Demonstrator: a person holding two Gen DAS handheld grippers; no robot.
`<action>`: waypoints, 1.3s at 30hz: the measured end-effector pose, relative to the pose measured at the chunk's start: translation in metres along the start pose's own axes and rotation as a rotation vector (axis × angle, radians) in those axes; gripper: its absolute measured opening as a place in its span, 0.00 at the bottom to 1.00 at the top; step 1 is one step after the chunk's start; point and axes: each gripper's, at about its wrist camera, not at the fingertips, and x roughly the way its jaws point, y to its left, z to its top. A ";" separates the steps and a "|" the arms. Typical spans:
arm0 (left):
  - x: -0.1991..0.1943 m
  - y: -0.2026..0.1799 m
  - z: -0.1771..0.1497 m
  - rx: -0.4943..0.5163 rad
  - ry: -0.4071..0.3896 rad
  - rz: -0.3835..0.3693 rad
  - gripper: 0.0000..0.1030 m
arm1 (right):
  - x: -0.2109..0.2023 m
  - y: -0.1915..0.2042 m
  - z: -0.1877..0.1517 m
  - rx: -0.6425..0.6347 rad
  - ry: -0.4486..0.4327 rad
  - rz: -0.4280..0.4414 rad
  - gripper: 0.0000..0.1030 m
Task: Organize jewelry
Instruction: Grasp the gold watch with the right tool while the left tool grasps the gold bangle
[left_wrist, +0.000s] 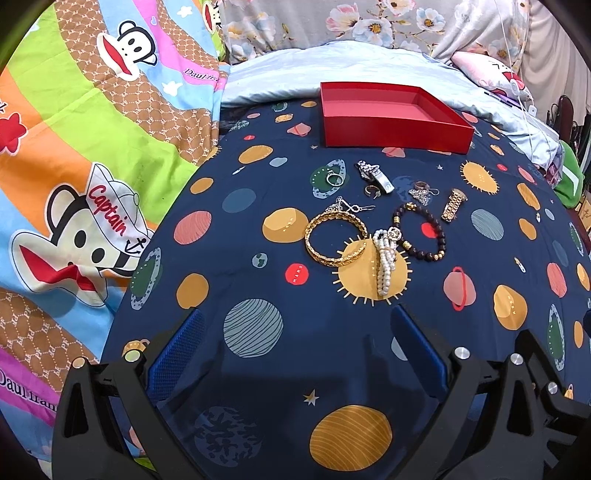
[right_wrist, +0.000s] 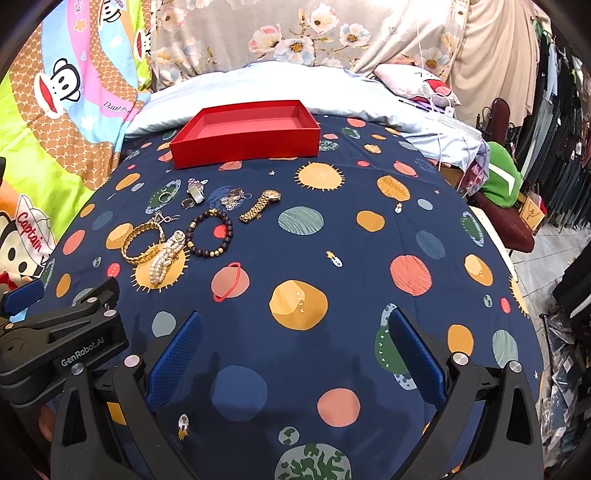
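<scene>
From the left wrist, the left gripper (left_wrist: 295, 321) hangs with fingers spread wide and empty, lined up short of the pearl bracelet (left_wrist: 385, 263), probably so it can take the nearest piece first. The gold bangle (left_wrist: 335, 239) touches the pearls; the red box (left_wrist: 395, 122) waits open beyond, empty as far as I can see.

From the right wrist, the right gripper (right_wrist: 295, 325) is equally wide and empty, over bare planet-print bedspread (right_wrist: 369, 240), well apart from the jewelry, seemingly leaving the other room. The gold watch (right_wrist: 260, 206) lies nearest it.
</scene>
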 end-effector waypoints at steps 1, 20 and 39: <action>0.002 0.000 0.000 -0.002 0.002 -0.005 0.96 | 0.002 0.000 0.001 -0.003 0.002 0.001 0.95; 0.044 0.033 0.023 -0.059 0.021 0.026 0.96 | 0.076 0.005 0.057 0.010 0.031 0.062 0.84; 0.083 0.021 0.045 -0.064 0.066 -0.006 0.96 | 0.140 0.017 0.100 0.068 0.083 0.061 0.58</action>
